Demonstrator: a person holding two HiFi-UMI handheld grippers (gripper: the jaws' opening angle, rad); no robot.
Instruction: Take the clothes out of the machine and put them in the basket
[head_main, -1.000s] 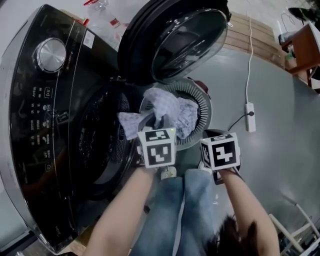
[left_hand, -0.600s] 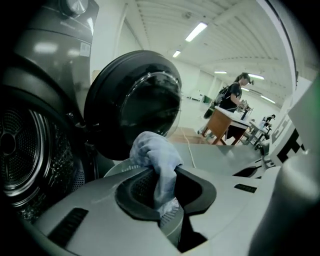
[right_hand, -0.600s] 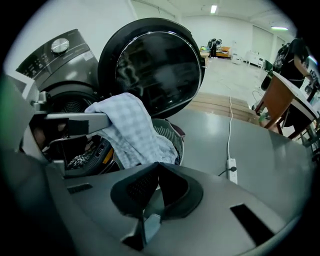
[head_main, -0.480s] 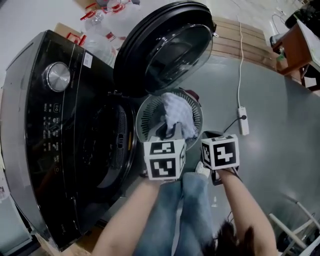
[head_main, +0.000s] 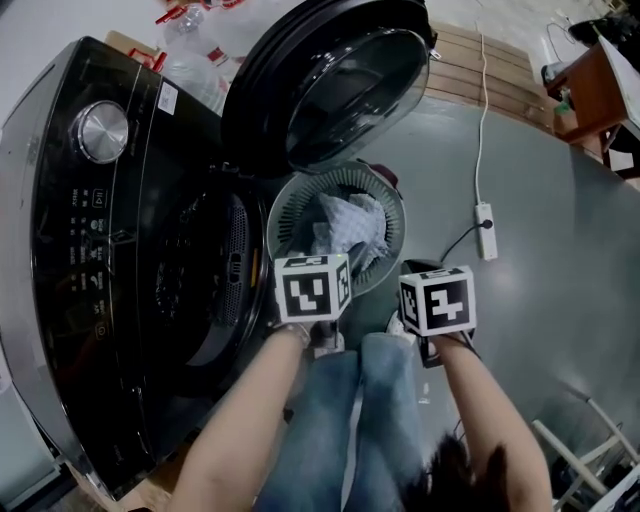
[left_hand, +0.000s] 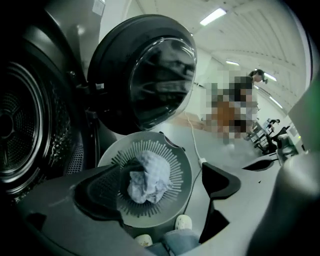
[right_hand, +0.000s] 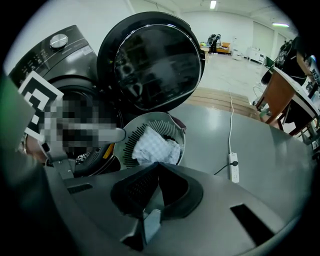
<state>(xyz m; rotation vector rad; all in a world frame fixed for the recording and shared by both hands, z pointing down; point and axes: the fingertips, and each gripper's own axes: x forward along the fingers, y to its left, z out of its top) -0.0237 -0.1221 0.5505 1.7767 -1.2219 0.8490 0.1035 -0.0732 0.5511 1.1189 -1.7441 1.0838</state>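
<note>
Left gripper (left_hand: 160, 189), its jaws just opened wide with nothing between them, and right gripper (right_hand: 156, 172), closed and empty, hang over the slotted basket (head_main: 283, 205). The crumpled pale cloth (head_main: 347, 226) lies inside it and is probably soft, light and limp, best pinched at a raised fold. Beyond, the washing machine (head_main: 100, 250) stands with its door (head_main: 350, 80) swung open.
</note>
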